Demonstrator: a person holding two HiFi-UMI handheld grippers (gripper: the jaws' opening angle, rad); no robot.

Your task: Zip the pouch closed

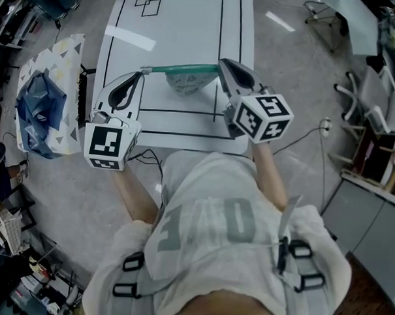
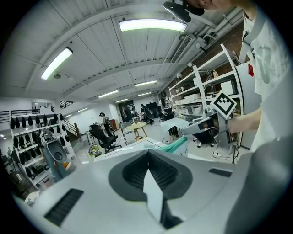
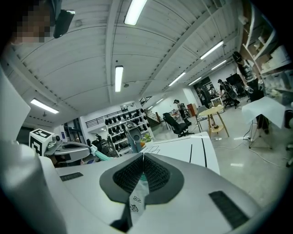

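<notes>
A white pouch [image 1: 186, 83] with a green zipper edge [image 1: 183, 69] hangs stretched between my two grippers, above the near part of the white table [image 1: 183, 29]. My left gripper [image 1: 144, 71] is shut on the pouch's left end; a white strip of it [image 2: 153, 192] shows between the jaws. My right gripper [image 1: 221, 65] is shut on the right end, with a printed white tab [image 3: 136, 197] pinched between its jaws. In the left gripper view the green edge [image 2: 176, 145] runs toward the right gripper [image 2: 205, 129]. The zipper slider is too small to make out.
The table carries black taped lines and two small squares [image 1: 147, 2] at the far end. A blue bag [image 1: 37, 107] lies on a patterned cloth on the floor at the left. Chairs [image 1: 376, 109] and a cable stand at the right.
</notes>
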